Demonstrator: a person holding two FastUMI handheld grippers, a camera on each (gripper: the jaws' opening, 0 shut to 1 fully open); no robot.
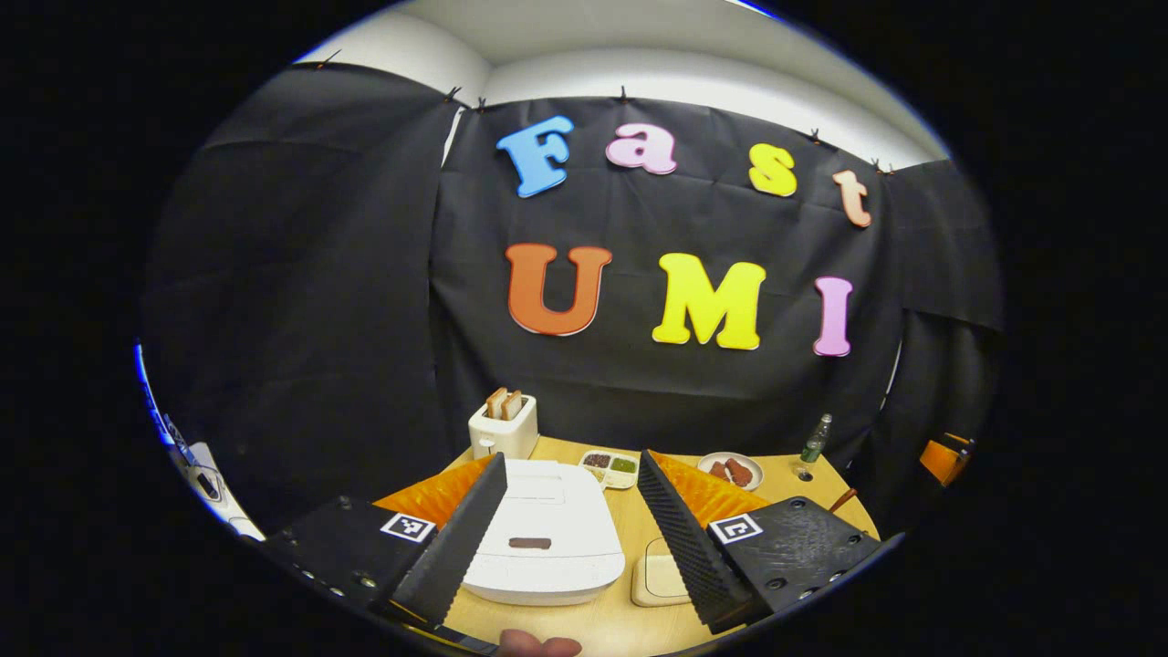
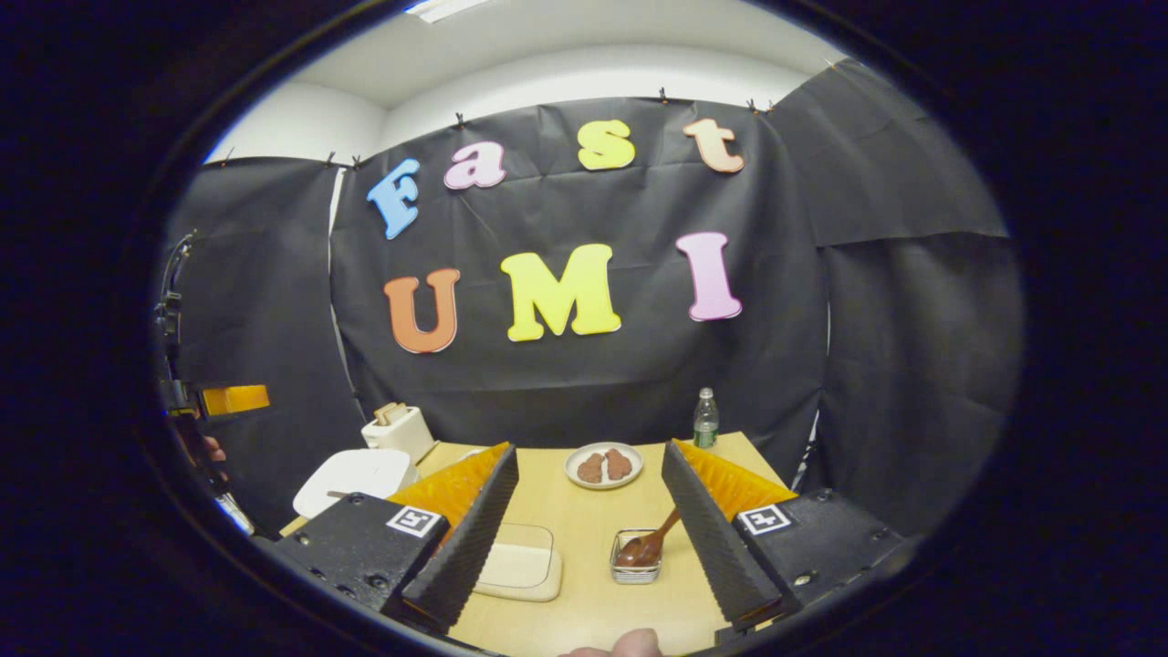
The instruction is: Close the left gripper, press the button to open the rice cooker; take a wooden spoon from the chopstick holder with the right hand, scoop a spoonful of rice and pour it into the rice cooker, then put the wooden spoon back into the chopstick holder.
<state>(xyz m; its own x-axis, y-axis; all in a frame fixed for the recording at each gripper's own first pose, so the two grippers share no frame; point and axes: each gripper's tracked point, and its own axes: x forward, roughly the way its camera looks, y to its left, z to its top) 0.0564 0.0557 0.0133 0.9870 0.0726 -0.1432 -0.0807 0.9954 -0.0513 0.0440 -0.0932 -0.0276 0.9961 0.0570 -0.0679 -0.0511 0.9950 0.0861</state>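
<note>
Left gripper [image 1: 570,525], fingers apart, faces the closed rice cooker [image 1: 546,538]. Right gripper [image 2: 589,520], also apart, faces the wooden spoon [image 2: 650,543], seemingly in a holder [image 2: 634,568]; light, rigid, best grasped mid-handle.

L tongs [image 1: 570,525] spread wide apart, fingers [image 1: 456,543] angled fwd and down, nothing pinched between them. Fingertip [image 1: 538,646] of the holding hand at bottom edge of left gripper view. R tongs [image 2: 584,534] likewise gaping, fingers [image 2: 707,543] splayed in a V, held level w/ nothing gripped; bit of a fingertip [image 2: 630,645] at bottom edge of right gripper view
</note>
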